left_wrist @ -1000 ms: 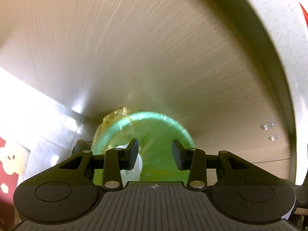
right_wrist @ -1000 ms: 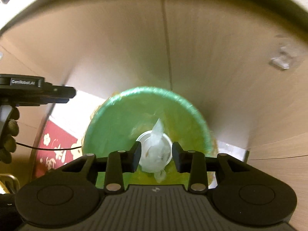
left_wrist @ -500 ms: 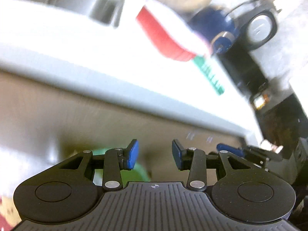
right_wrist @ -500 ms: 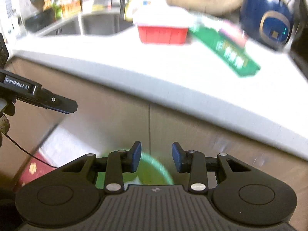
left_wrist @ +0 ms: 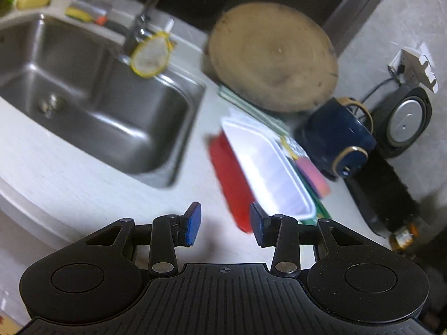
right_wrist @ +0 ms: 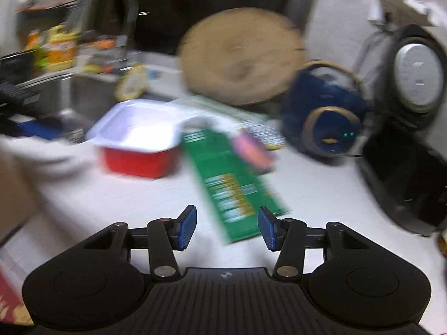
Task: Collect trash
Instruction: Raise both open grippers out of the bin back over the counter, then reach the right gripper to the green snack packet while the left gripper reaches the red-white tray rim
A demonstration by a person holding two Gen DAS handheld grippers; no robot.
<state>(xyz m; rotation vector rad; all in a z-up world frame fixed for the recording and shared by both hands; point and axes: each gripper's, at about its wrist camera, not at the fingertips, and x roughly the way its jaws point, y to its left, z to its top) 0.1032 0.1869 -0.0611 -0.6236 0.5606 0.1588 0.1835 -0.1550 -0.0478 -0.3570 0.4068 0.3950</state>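
On the white counter (left_wrist: 83, 178) lies a red food tray with a white inside (left_wrist: 262, 164), also in the right wrist view (right_wrist: 139, 142). Beside it is a flat green carton (right_wrist: 229, 184) with a small pink wrapper (right_wrist: 251, 150) on it. My left gripper (left_wrist: 225, 224) hangs open above the counter's front, just short of the tray, with nothing between its blue pads. My right gripper (right_wrist: 226, 227) is over the near end of the green carton; its jaws are opening and hold nothing.
A steel sink (left_wrist: 92, 92) with a tap fills the left. A round wooden board (left_wrist: 273, 58) leans at the back. A dark blue appliance (right_wrist: 327, 120), a grey round cooker (right_wrist: 416, 75) and a black box (right_wrist: 405, 184) stand at the right.
Both grippers rose from the green-lined bin by the cabinet up to counter height. The white cup between the right jaws a second ago is gone, and those jaws have spread.
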